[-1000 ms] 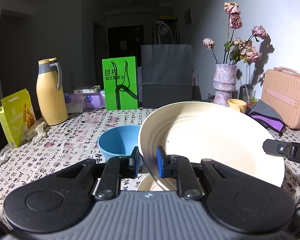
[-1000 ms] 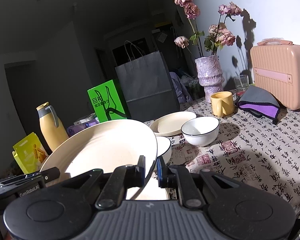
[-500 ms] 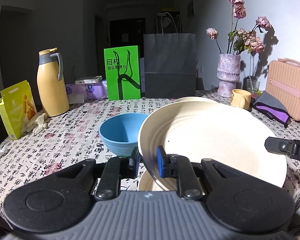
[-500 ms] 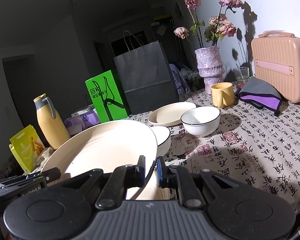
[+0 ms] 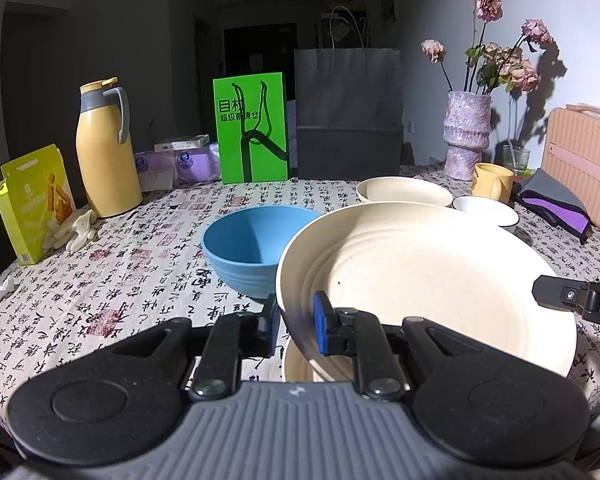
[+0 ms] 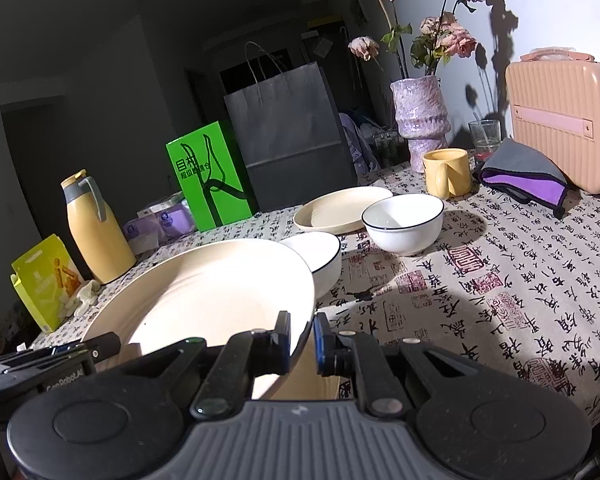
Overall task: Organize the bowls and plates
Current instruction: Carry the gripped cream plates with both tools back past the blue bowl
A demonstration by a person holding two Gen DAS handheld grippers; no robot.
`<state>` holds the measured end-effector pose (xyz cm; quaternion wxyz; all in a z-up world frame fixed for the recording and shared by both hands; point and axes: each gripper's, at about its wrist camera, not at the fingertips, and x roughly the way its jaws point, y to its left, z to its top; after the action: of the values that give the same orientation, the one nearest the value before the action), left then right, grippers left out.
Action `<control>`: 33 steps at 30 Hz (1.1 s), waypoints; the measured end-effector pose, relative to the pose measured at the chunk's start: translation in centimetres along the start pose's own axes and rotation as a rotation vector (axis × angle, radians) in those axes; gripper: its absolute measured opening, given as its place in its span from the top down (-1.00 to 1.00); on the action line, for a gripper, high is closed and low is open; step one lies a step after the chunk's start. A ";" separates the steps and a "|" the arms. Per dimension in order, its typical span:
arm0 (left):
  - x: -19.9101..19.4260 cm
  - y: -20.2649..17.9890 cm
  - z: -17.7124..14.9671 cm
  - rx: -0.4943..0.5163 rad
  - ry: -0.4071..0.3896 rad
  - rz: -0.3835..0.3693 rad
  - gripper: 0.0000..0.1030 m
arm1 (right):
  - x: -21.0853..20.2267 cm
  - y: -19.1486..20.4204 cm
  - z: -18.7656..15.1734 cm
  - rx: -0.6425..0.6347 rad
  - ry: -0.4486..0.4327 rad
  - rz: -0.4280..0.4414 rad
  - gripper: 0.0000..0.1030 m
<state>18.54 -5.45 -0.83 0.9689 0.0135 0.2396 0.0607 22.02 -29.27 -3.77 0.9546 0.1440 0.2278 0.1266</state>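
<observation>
Plate held by 2 grippers above another cream plate

Left gripper (image 5: 296,322) is clamped on the near-left rim of the large cream plate (image 5: 424,284), and right gripper (image 6: 302,336) is clamped on its opposite rim, so the plate hangs tilted between them over a second cream plate (image 5: 300,364) lying on the patterned tablecloth (image 5: 140,264); whether the 2 plates touch I cannot tell. Blue bowl (image 5: 256,248) stands just behind the held plate on the left. Farther back sit a smaller cream plate (image 6: 336,210) and 2 white bowls, one (image 6: 402,222) beside that plate, the other (image 6: 320,260) just beside the held plate's rim
</observation>
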 end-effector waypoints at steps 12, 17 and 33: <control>0.9 0.2 -0.8 -0.004 0.022 0.009 0.67 | 1.1 0.0 -0.5 -0.009 0.025 -0.007 0.78; 1.4 0.3 -1.0 -0.004 0.035 0.013 0.66 | 1.4 0.1 -0.7 -0.019 0.025 -0.007 0.78; 2.6 0.1 -1.7 -0.002 0.065 0.024 0.65 | 2.7 -0.1 -1.4 -0.034 0.049 -0.020 0.78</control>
<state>20.00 -5.01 -3.57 0.9598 0.0136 0.2707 0.0730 23.65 -28.20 -6.08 0.9523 0.1223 0.2505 0.1242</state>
